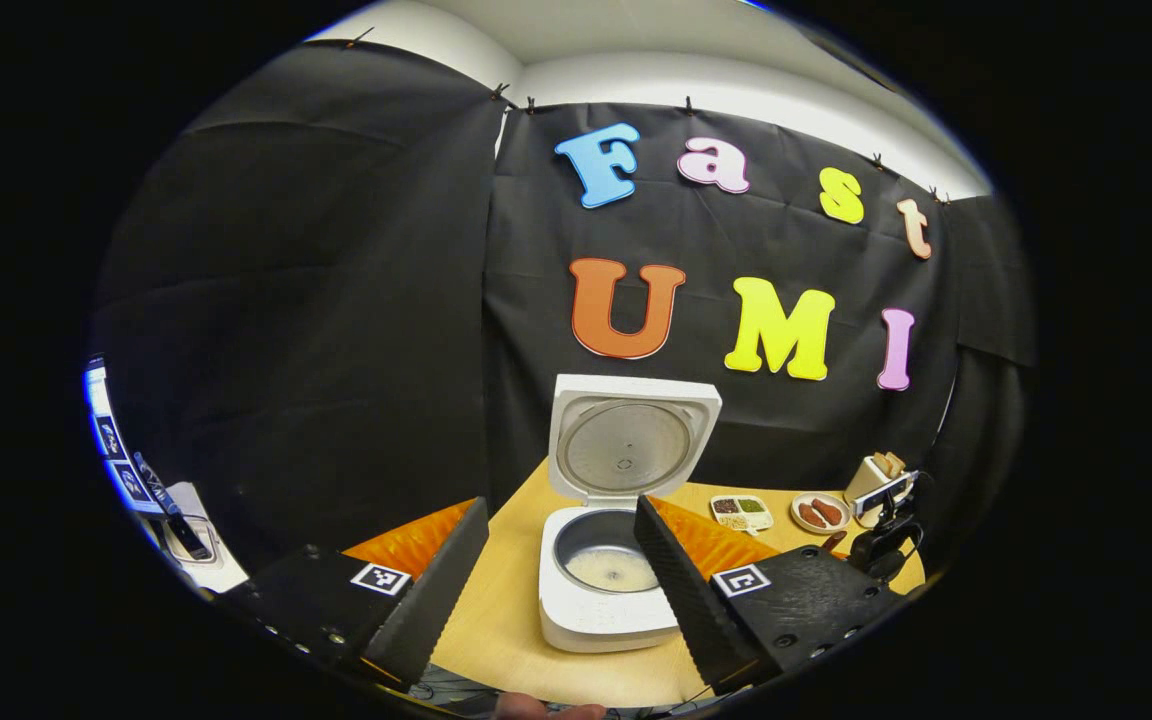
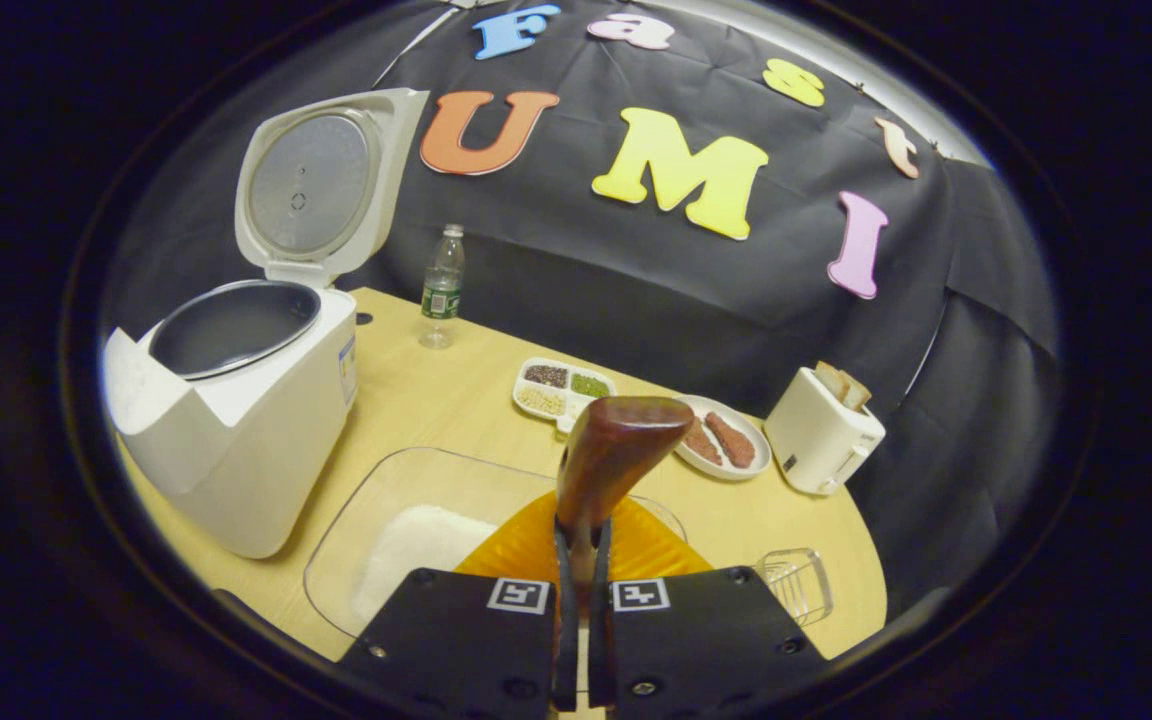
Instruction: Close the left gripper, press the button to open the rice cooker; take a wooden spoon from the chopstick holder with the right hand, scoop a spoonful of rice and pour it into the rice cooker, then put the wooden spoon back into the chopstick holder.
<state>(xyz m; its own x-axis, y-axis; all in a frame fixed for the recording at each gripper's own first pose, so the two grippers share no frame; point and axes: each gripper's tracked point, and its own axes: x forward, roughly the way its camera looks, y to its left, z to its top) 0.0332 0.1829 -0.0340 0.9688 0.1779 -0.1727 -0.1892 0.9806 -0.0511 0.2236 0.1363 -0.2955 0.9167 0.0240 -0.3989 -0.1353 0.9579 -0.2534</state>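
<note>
Now right claw point(image 2: 581, 560) tight on wooden spoon point(image 2: 614, 450), left claw point(image 1: 561, 560) wide (rice cooker point(image 1: 611, 590) lid up).

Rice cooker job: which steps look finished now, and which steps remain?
Done: the rice cooker stands with its lid up, and rice lies in its pot. In hand: the right gripper is shut on the wooden spoon, above the clear rice container. Left: returning the spoon to its holder; the left gripper is open.

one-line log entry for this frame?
rice cooker: lid open | left hand-held gripper: open | right hand-held gripper: shut on wooden spoon, above rice dish
</note>
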